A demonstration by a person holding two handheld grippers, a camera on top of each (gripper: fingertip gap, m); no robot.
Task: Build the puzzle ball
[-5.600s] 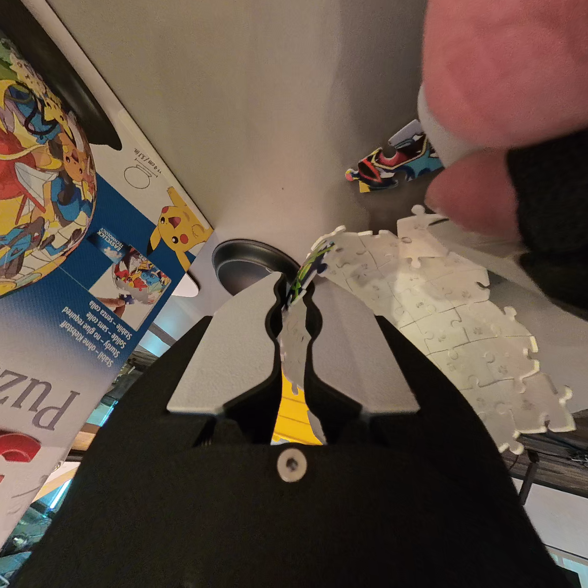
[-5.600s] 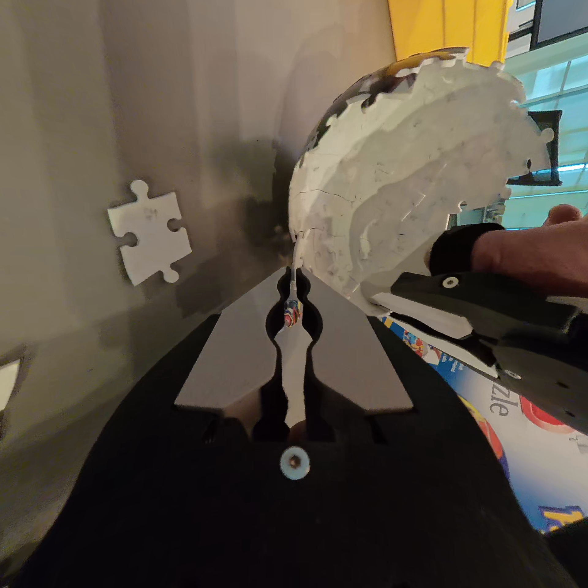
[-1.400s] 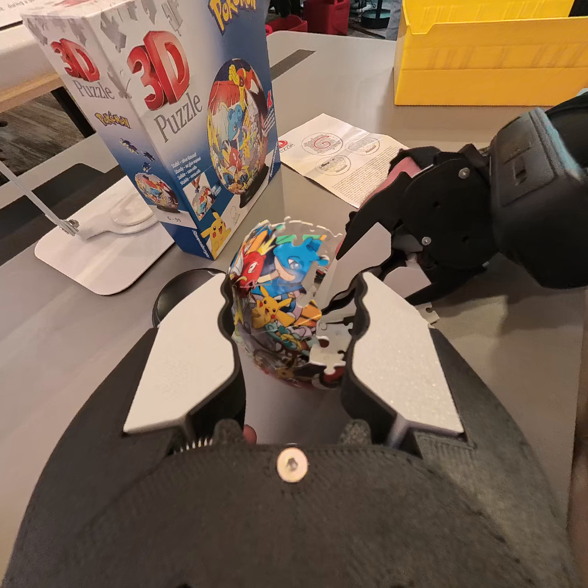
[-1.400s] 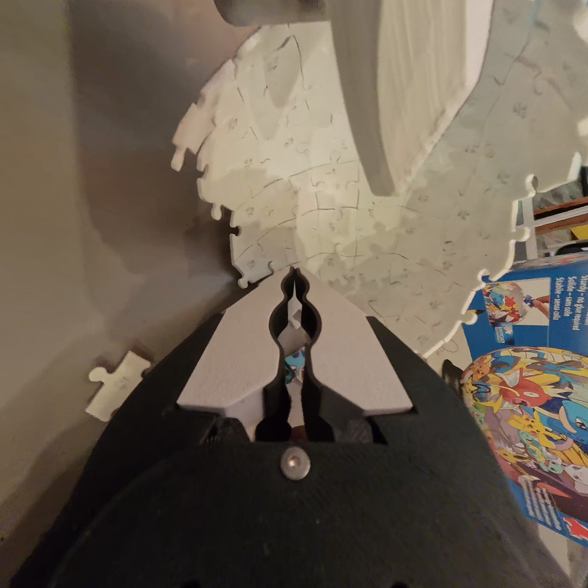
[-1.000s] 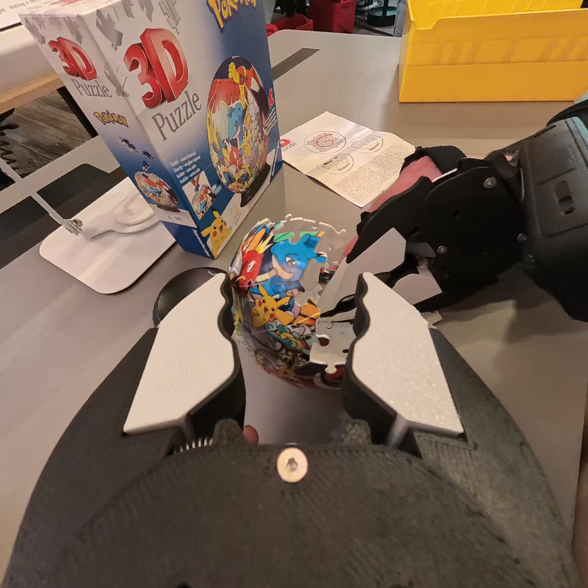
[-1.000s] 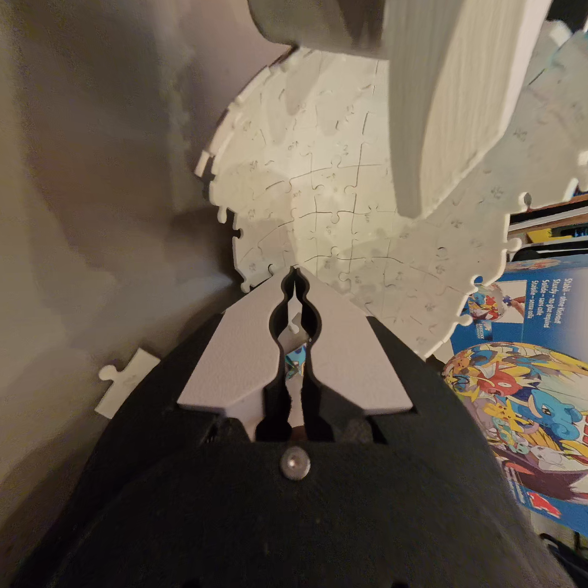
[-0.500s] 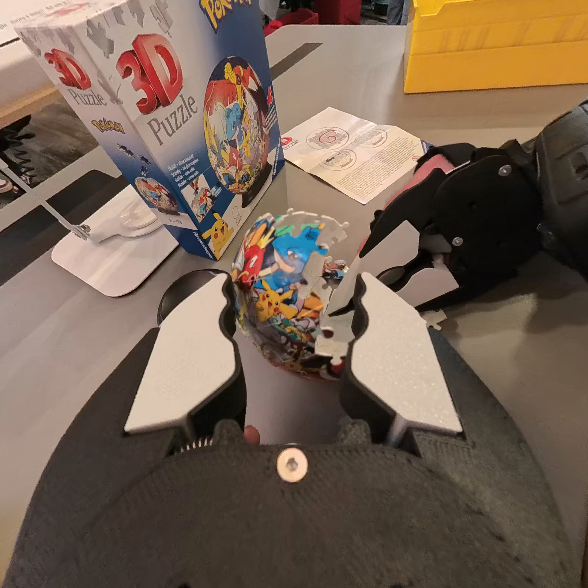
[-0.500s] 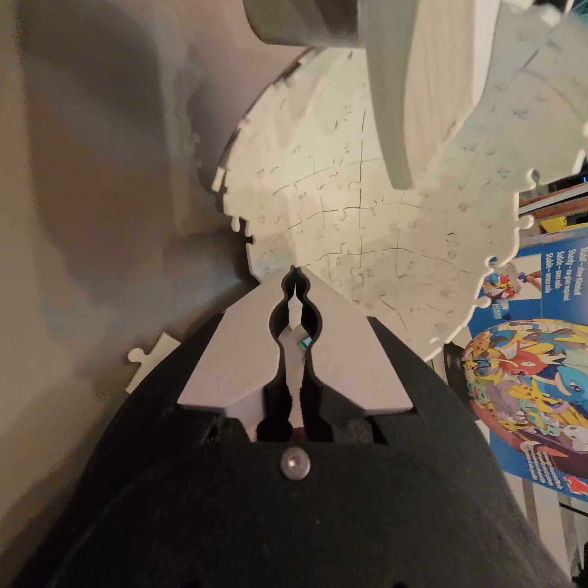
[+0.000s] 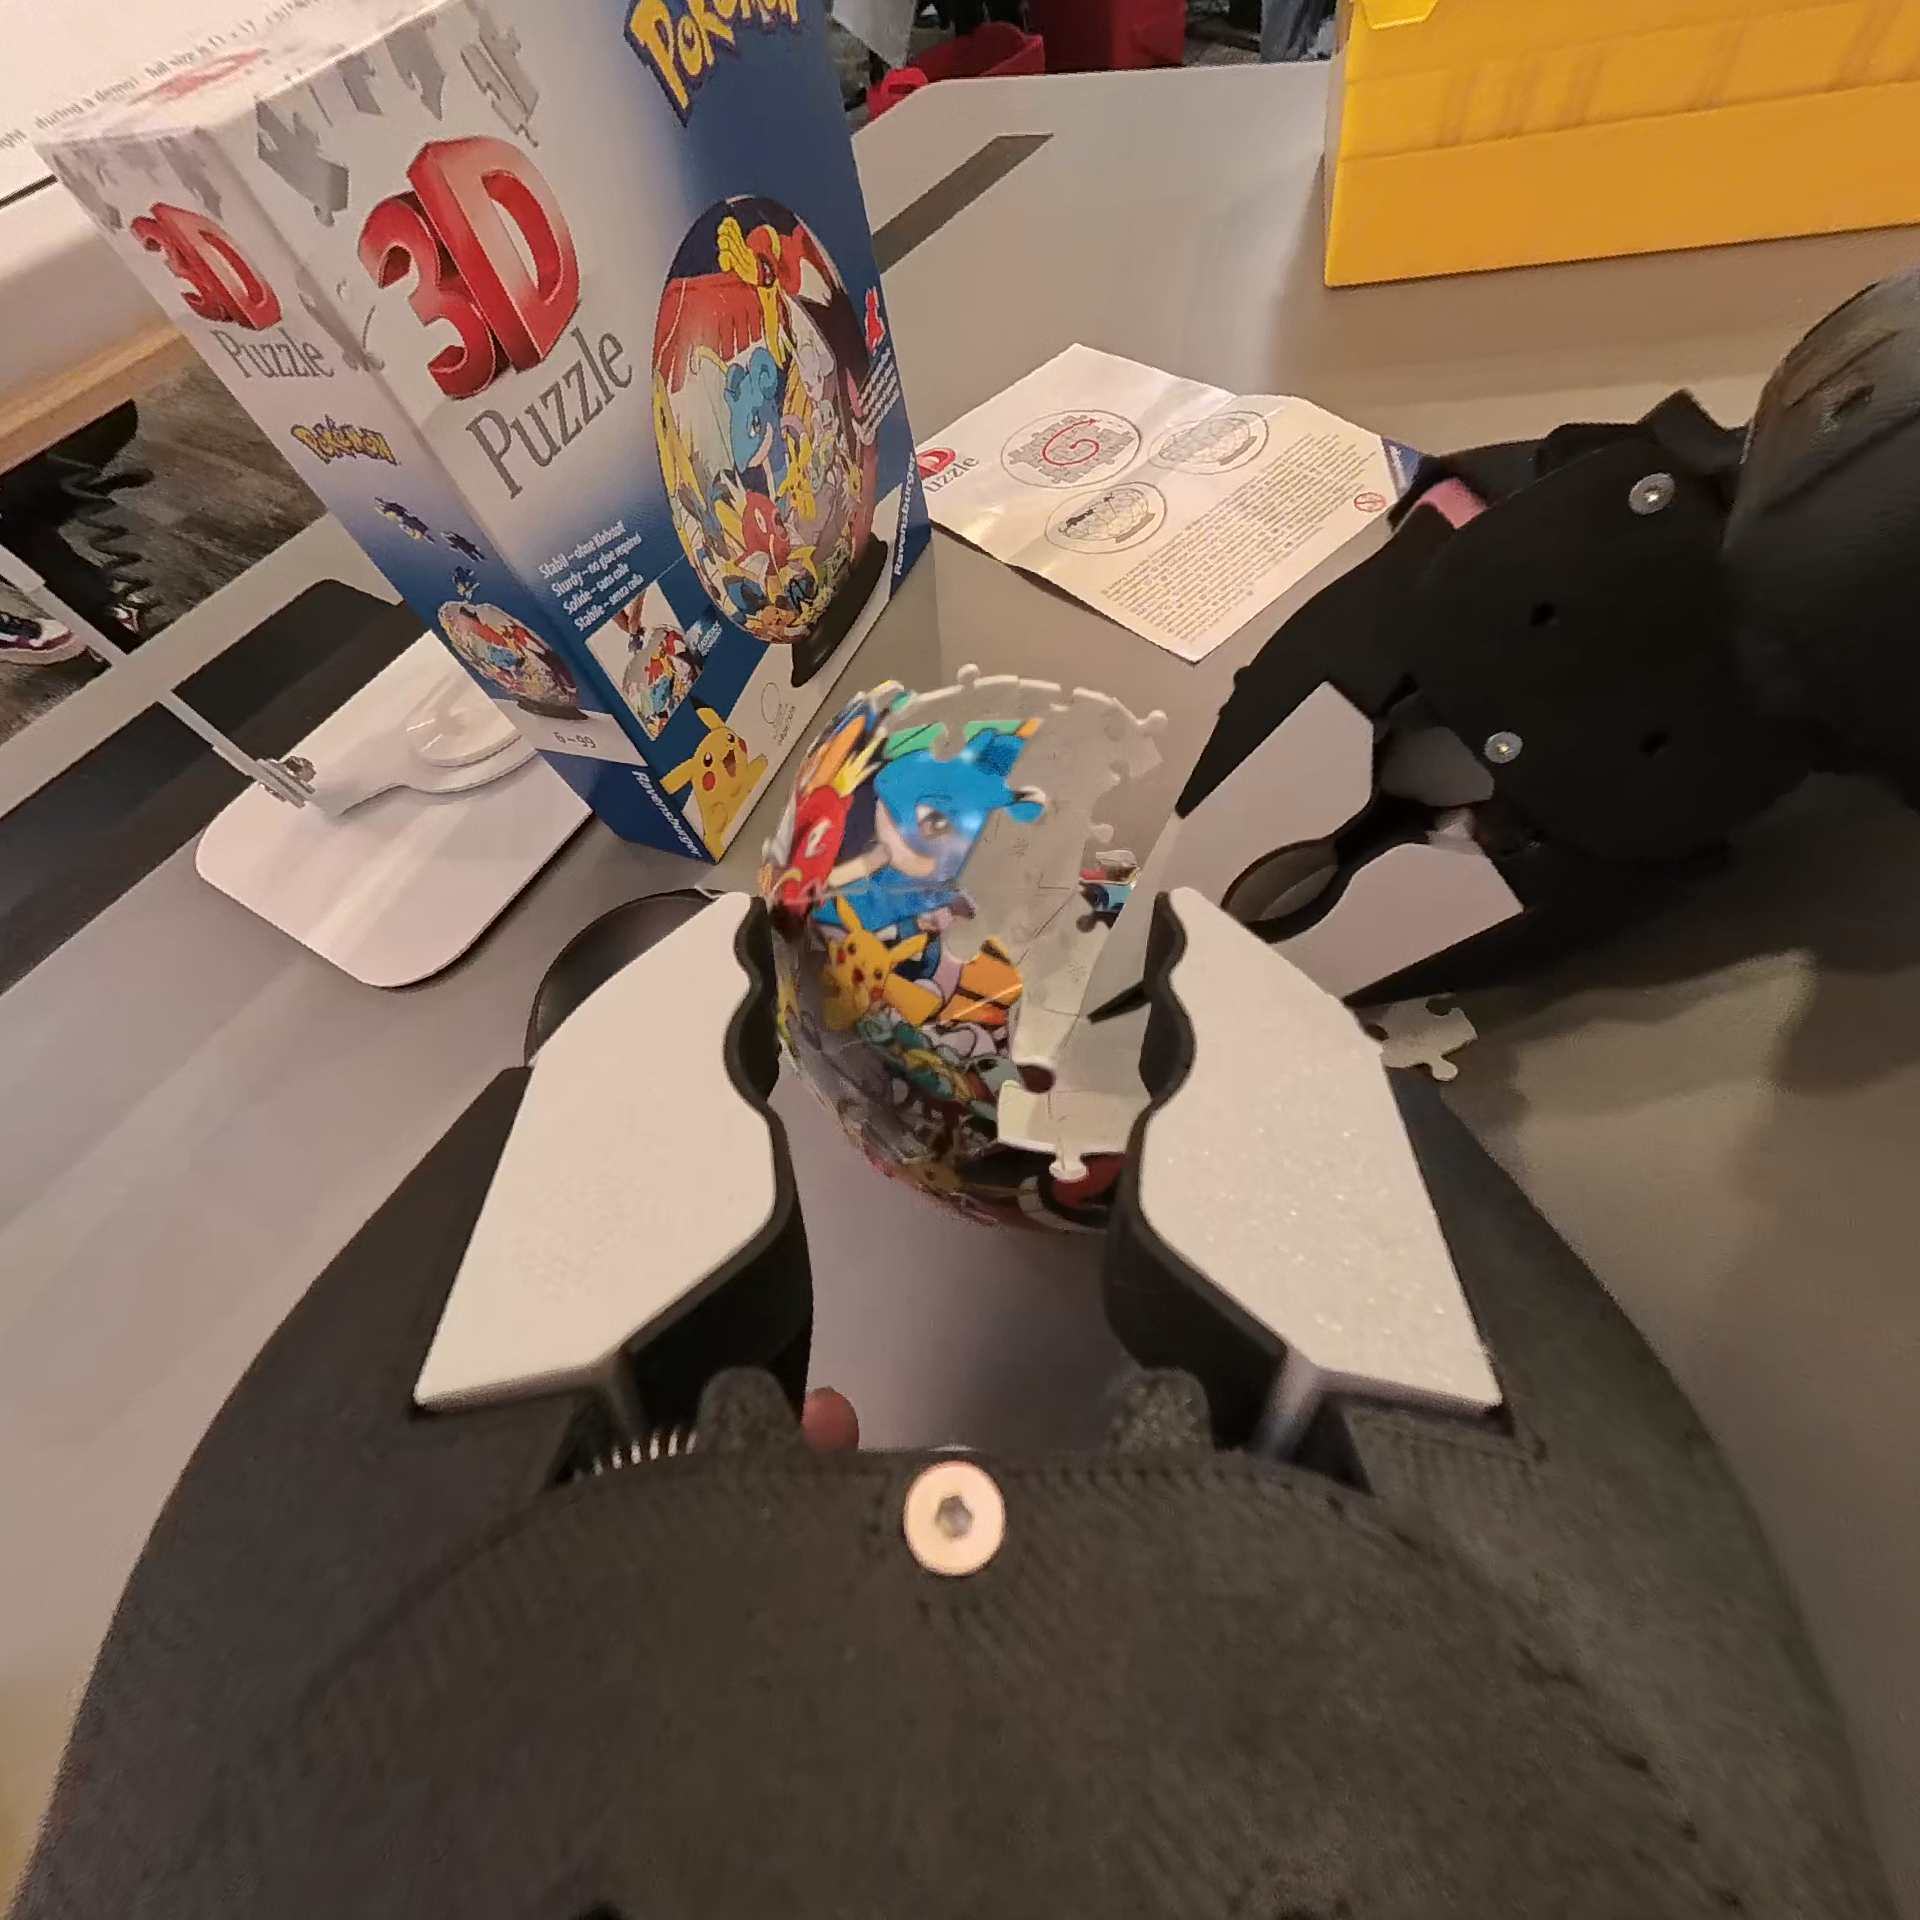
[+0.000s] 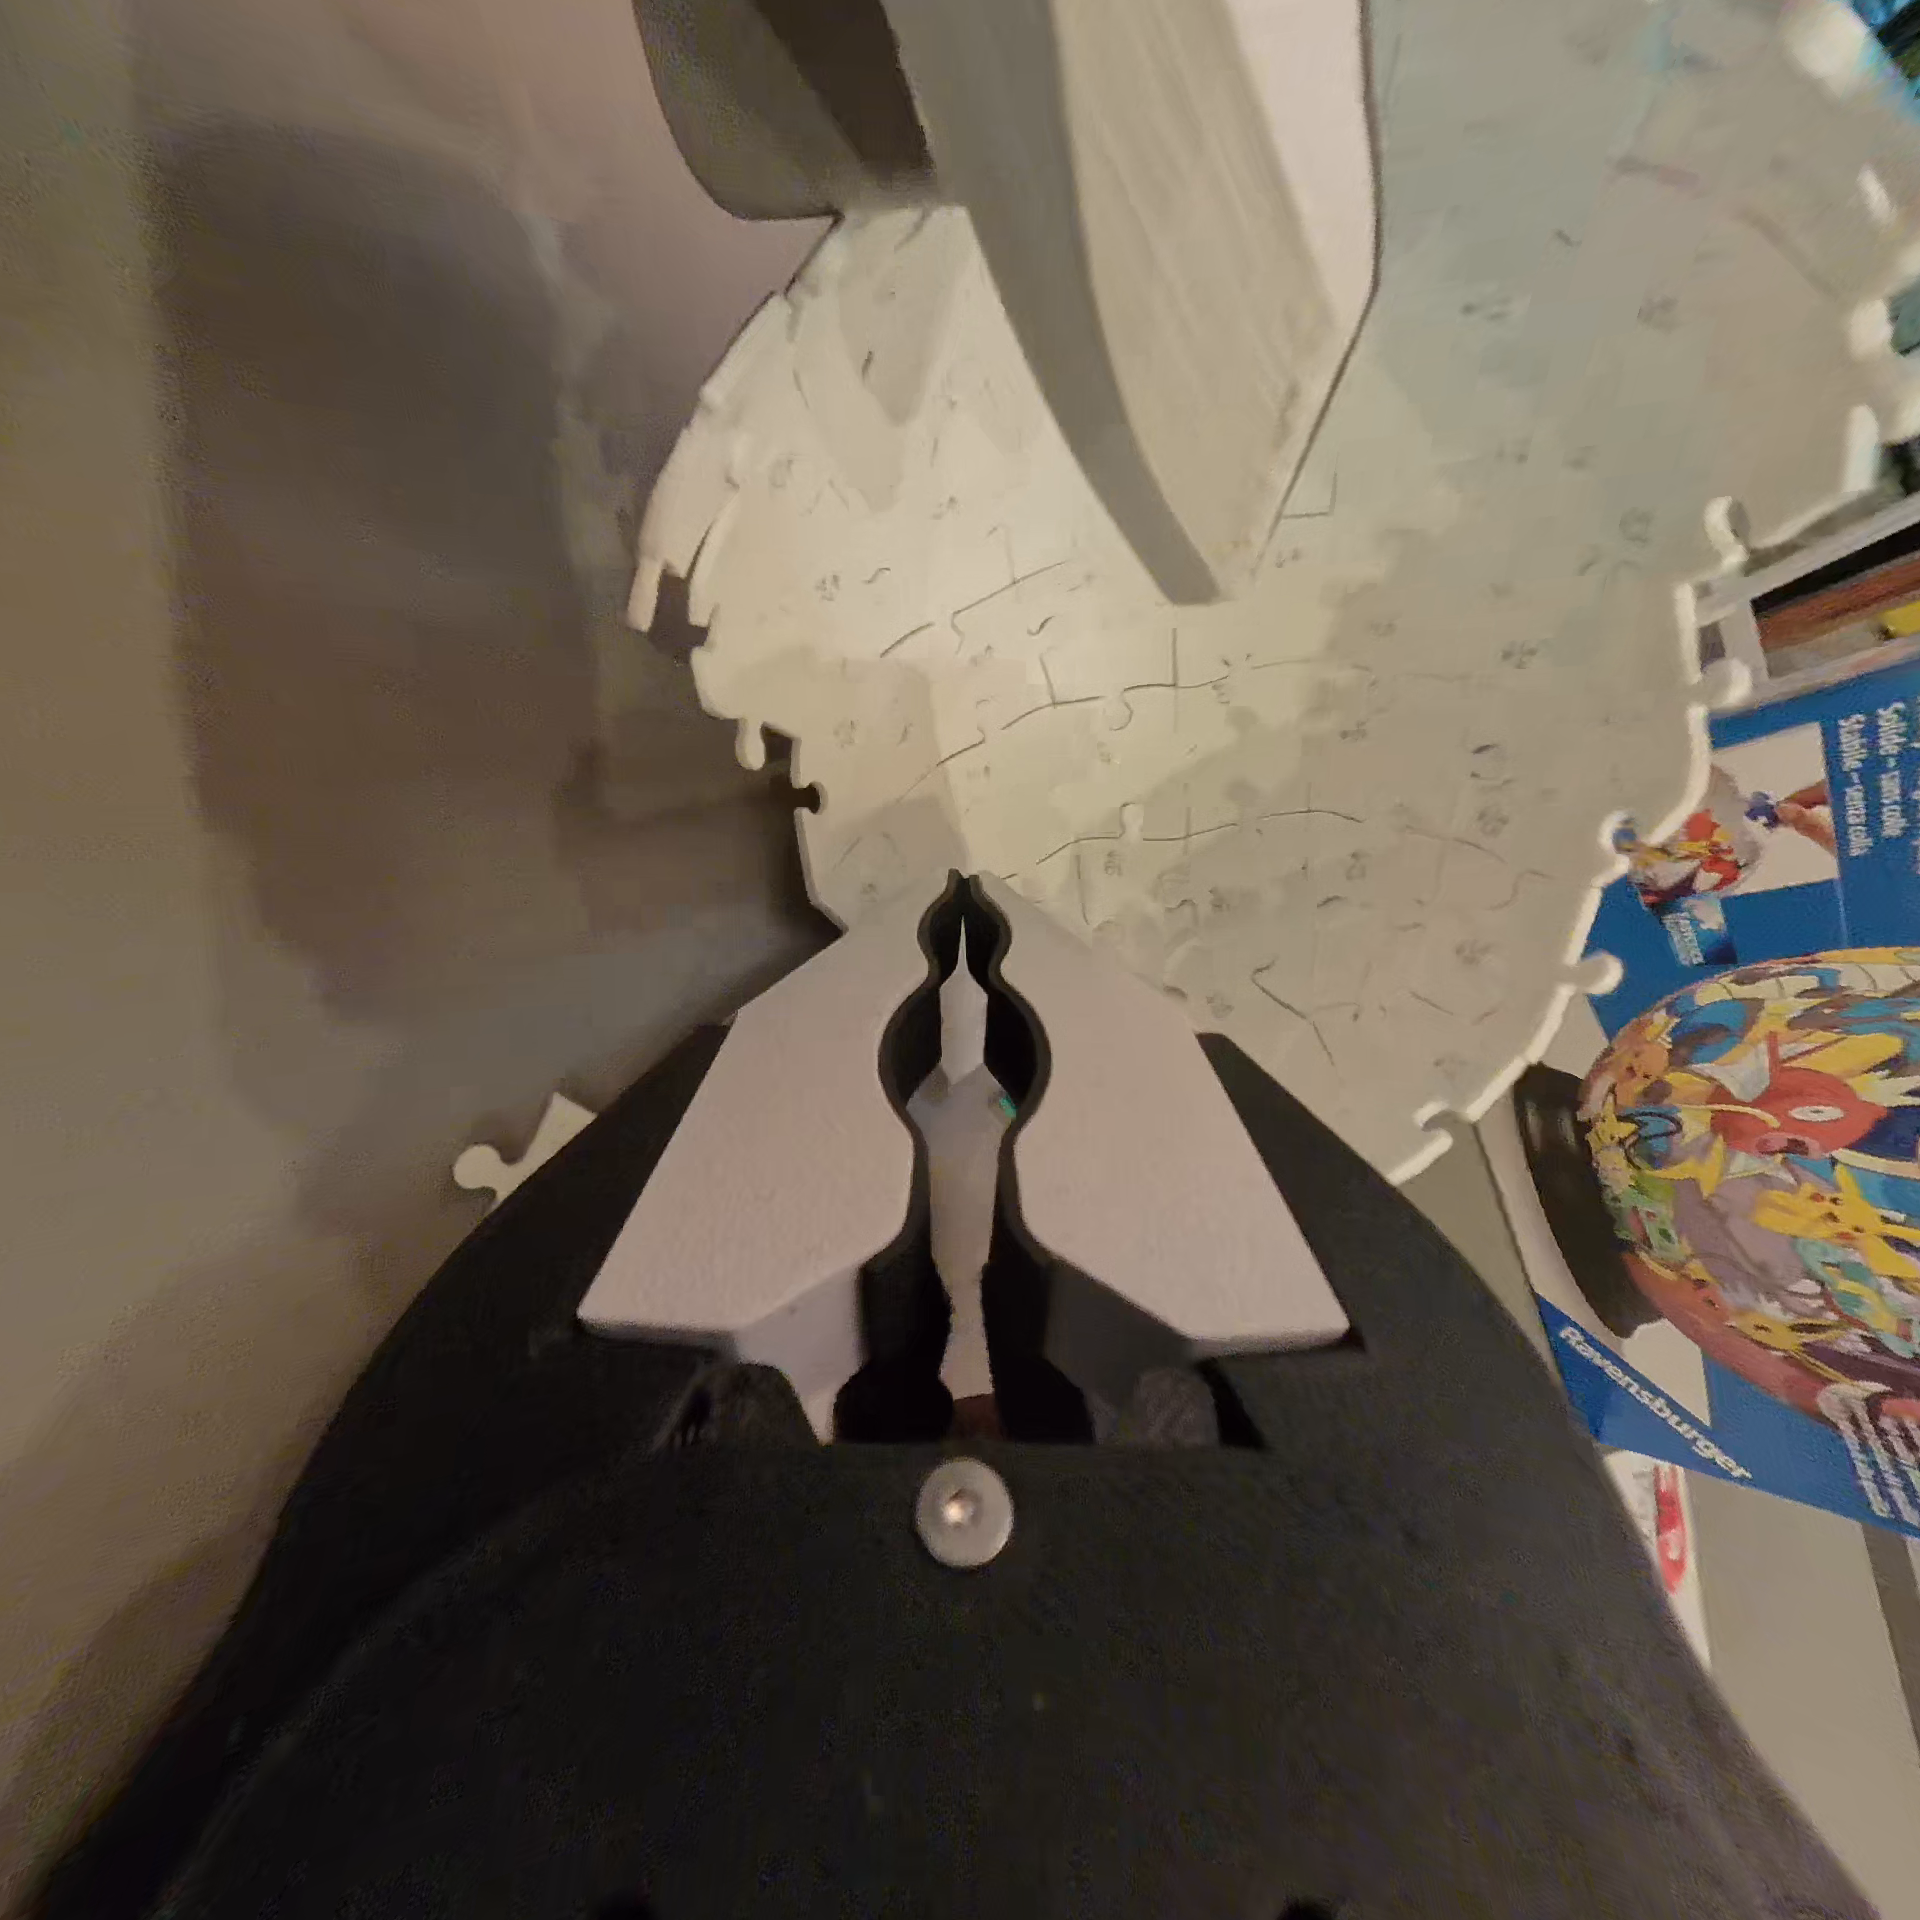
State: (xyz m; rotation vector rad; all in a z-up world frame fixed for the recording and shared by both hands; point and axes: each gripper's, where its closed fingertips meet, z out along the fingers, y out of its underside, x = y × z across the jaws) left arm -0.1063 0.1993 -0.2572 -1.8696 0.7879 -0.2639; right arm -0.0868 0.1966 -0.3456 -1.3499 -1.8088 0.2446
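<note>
- ball point(image 9: 940, 971): a partial shell, colour outside, white inside point(image 10: 1195, 727); the rim is jagged and the right side gapes. my estimate is roughly half built.
- left gripper point(image 9: 961, 1023): jaws spread round the shell, touching both flanks, steadying it on the table point(image 9: 208, 1143).
- right gripper point(image 10: 961, 935): clenched on a thin piece point(image 10: 961, 1049), tip at the shell's inner rim.
- spare piece point(image 9: 1423, 1029) lies at 3 o'clock of the ball; box point(image 9: 582, 416) at 11.
- left to do: seat this piece, then many more.

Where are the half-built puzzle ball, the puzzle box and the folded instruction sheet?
puzzle ball point(image 9: 914, 935): left wrist view, on its coloured outer shell.
puzzle box point(image 9: 582, 416): left wrist view, on its front face.
instruction sheet point(image 9: 1174, 488): left wrist view, on its middle.
</note>
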